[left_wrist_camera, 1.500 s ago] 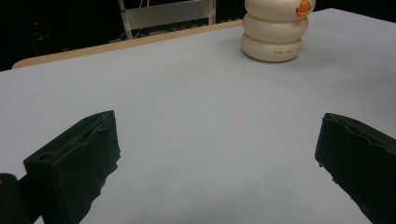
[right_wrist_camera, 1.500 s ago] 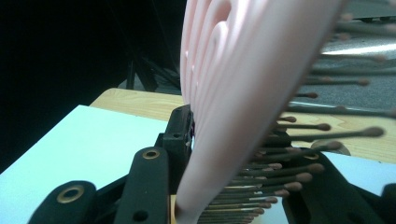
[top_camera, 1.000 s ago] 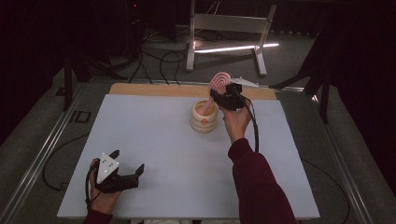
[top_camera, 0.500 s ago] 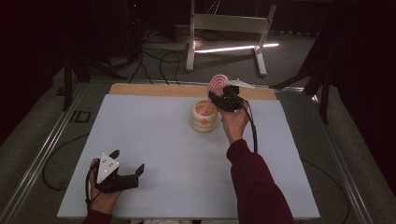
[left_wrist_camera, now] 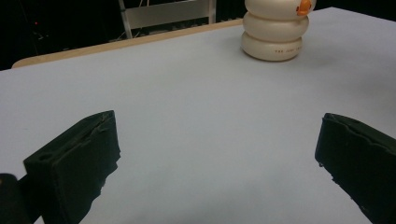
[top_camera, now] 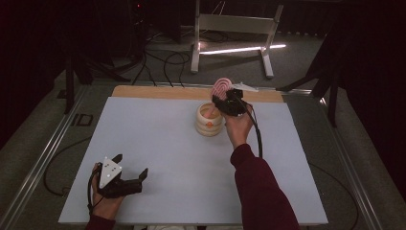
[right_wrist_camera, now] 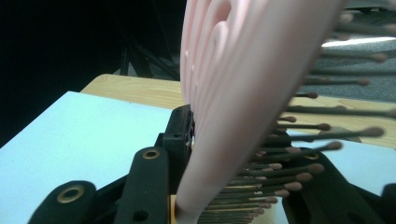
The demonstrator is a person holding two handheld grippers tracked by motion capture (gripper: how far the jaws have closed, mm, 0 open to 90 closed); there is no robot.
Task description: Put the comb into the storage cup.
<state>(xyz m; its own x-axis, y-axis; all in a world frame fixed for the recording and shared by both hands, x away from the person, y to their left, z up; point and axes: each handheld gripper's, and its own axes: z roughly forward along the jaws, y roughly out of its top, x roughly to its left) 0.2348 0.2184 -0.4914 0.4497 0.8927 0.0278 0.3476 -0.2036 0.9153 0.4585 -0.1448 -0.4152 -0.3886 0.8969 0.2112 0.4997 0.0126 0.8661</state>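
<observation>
Gripping one pink hairbrush [top_camera: 221, 87] beside one cream holder [top_camera: 209, 120], right gripper [top_camera: 225, 102]

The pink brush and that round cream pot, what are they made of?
The pink brush looks like smooth matte plastic, moulded in curved ridges; its thin dark bristles end in small rounded tips, likely plastic too. The cream pot looks like glossy plastic or glazed ceramic: it has soft shine and stacked rounded rings. I can't tell which.

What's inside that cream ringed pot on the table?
From the high view, the cream pot is open on top with a pale, shadowed hollow; nothing clear shows in it. Its bottom is hidden by its wall. The right gripper holds a pink hairbrush beside it.
</observation>
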